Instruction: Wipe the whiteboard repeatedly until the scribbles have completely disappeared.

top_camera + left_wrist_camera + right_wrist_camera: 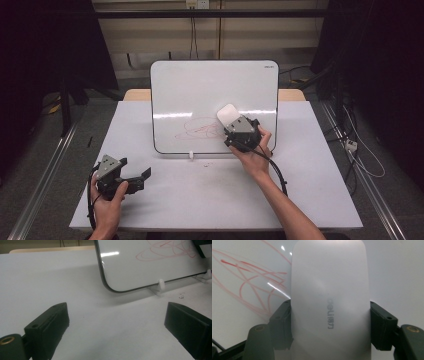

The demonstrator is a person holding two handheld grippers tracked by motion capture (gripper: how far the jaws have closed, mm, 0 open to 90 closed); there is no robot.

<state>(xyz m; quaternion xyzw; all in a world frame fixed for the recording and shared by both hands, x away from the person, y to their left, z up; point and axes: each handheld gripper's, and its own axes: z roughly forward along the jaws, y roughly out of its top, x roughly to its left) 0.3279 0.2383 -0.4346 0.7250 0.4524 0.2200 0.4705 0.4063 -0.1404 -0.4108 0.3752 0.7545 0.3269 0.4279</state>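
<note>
Overhead, the white table [200, 195] bears a propped whiteboard [200, 90] with red scribbles [200, 127]; the right gripper [231, 119] presses a white eraser [229, 114] at the board's 5 o'clock. The left gripper [117, 325] rests spread above bare tabletop. The right gripper view shows the eraser pinched between both jaws.

Whiteboard [200, 95] is standing propped across counter [165, 200] centre, blocking the way back. Counter in front & to both sides is lying open. Right claw [231, 120] w/ eraser [229, 115] is crowding the board's lower right.
</note>
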